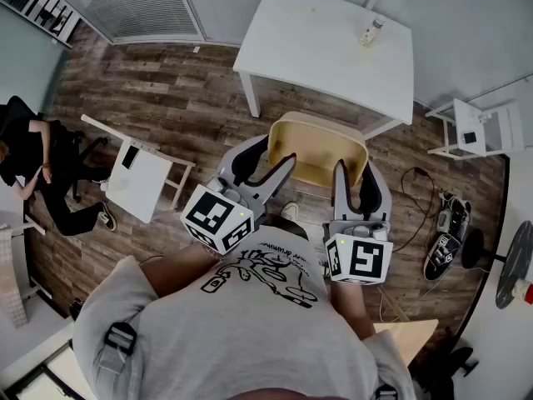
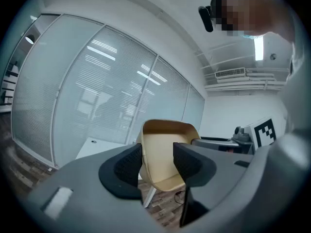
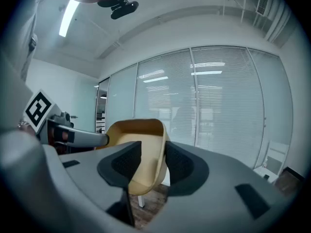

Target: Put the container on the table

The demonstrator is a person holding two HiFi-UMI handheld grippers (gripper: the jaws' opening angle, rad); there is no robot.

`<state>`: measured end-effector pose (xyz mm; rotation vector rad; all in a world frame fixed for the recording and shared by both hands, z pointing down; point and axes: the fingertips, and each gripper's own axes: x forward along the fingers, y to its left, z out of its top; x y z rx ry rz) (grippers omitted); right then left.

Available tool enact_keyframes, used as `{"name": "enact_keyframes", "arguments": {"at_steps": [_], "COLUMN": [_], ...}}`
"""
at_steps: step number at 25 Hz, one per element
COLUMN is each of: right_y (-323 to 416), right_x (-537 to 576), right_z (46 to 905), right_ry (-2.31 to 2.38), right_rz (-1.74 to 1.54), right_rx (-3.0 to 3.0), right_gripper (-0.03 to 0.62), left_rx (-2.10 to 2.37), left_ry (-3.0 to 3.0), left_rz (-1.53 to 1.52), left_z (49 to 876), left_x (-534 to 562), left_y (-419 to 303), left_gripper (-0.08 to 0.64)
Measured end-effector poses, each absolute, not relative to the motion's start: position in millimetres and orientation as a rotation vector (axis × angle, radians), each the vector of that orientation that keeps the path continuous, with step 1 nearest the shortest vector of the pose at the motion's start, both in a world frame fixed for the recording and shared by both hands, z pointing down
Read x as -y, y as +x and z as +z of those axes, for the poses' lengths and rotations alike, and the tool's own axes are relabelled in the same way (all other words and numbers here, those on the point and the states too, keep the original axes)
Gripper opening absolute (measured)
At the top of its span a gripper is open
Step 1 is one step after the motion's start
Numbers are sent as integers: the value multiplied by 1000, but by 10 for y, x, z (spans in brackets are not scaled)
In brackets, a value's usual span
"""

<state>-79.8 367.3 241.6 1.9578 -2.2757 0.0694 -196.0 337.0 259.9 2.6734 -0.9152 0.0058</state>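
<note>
A beige open-topped container (image 1: pixel 321 144) hangs above the wood floor, just short of the white table (image 1: pixel 333 40). My left gripper (image 1: pixel 275 152) is shut on the container's left wall, one finger outside and one inside. My right gripper (image 1: pixel 353 169) is shut on its right wall in the same way. In the left gripper view the container (image 2: pixel 163 154) fills the gap of the left gripper (image 2: pixel 158 161), its wall against the left pad. In the right gripper view the container (image 3: pixel 141 144) has its wall pinched in the right gripper (image 3: pixel 153 161). Both grippers point nearly level.
A small bottle (image 1: pixel 371 32) stands near the table's far right corner. On the floor are a low white side table (image 1: pixel 137 177) to the left, a white rack (image 1: pixel 475 132) to the right, shoes (image 1: pixel 445 232) and a cable (image 1: pixel 412 198). A person (image 1: pixel 42 165) sits at far left.
</note>
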Motion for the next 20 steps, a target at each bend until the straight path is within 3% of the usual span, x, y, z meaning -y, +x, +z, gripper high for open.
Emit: {"name": "enact_keyframes", "arguments": {"at_steps": [15,20], "right_y": [-451,37], "right_x": [-3744,-3796], "right_z": [2397,2413], "right_ry": [1989,1980], "right_rz": [90,86], "right_rx": [2294,2300], "right_gripper": [149,149], "left_rx": [898,893], "left_ry": [2681,2669], "left_rz": [-3,5], "left_z": [2579,2616], "left_x": [-3417,-3469], "left_y": [-1599,-1097], "left_gripper": [196,196]}}
